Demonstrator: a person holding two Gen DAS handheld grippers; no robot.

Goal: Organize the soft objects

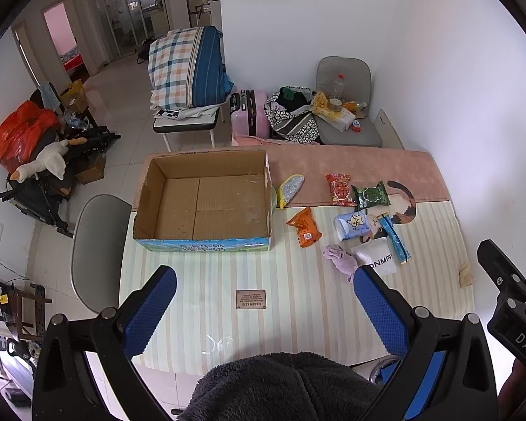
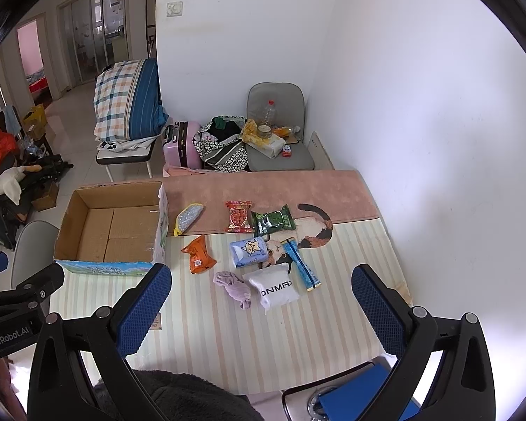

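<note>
An empty cardboard box (image 1: 200,207) (image 2: 112,228) stands at the table's left. To its right lie several soft items: a lilac cloth (image 1: 342,258) (image 2: 233,287), a white pouch (image 1: 377,258) (image 2: 275,289), an orange packet (image 1: 303,228) (image 2: 198,256), a pale blue tissue pack (image 1: 350,224) (image 2: 249,251), a red packet (image 1: 340,189) (image 2: 238,215), a green packet (image 1: 370,194) (image 2: 273,221), a blue stick pack (image 1: 396,238) (image 2: 303,266) and a silver-yellow pouch (image 1: 291,189) (image 2: 187,217). My left gripper (image 1: 264,284) and right gripper (image 2: 261,284) hover open above the near table, holding nothing.
The table carries a striped cloth (image 1: 228,280) and a pink cat-print mat (image 1: 350,165). A grey chair (image 1: 94,245) stands left of the table. Beyond are a cluttered grey chair (image 1: 347,105), a pink suitcase (image 1: 250,112) and folded bedding (image 1: 187,66). A white wall runs along the right.
</note>
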